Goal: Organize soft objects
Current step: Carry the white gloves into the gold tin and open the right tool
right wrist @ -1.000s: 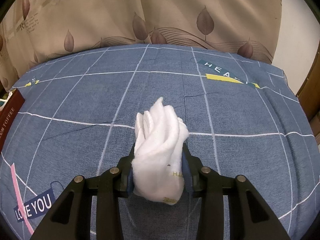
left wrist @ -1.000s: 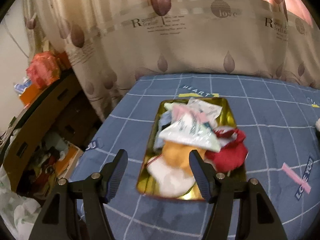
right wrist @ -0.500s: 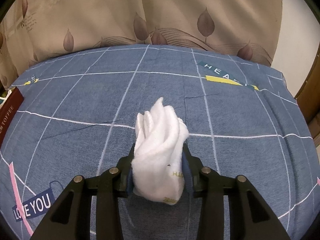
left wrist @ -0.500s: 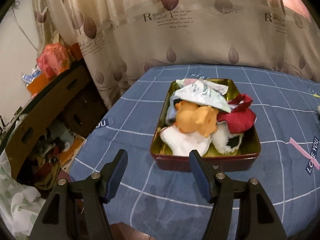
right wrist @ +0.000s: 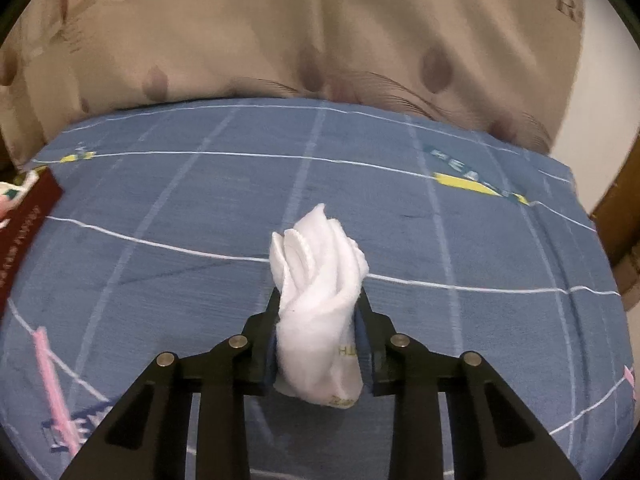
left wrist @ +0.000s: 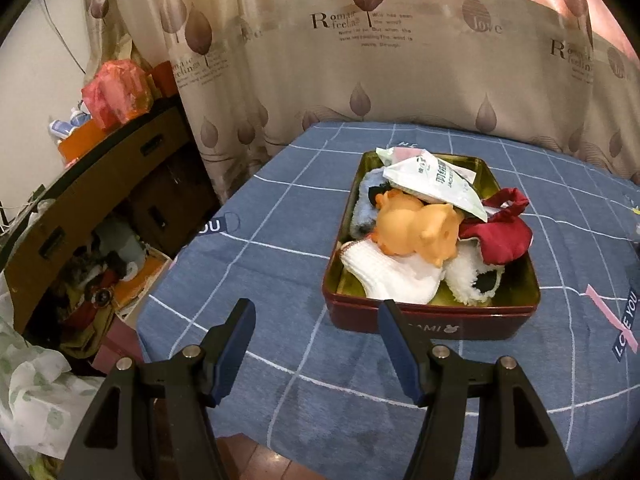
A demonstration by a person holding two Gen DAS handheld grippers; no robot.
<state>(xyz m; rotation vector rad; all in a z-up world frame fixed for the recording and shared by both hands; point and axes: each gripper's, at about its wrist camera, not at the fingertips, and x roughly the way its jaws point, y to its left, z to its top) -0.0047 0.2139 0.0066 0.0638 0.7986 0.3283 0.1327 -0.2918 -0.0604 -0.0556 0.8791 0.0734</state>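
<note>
White sock pinched in the right gripper, tin waiting at ten o'clock

White knit sock (right wrist: 318, 300) sits bunched between the right gripper (right wrist: 319, 320), whose jaws are closing on it above the blue checked cloth (right wrist: 440, 240). Its loose toe end could snag the red tin (right wrist: 24, 216) rim at ten o'clock, or slide free if the bunch shifts. The left gripper (left wrist: 316, 344) stands wide and empty at six o'clock of the tin (left wrist: 424, 320), which is already heaped: orange toy (left wrist: 416, 232), packet (left wrist: 436, 184), maroon cloth (left wrist: 500, 236); another piece may spill over. The tin is cut off in the right view, and the gold lettering on the sock is unreadable.
</note>
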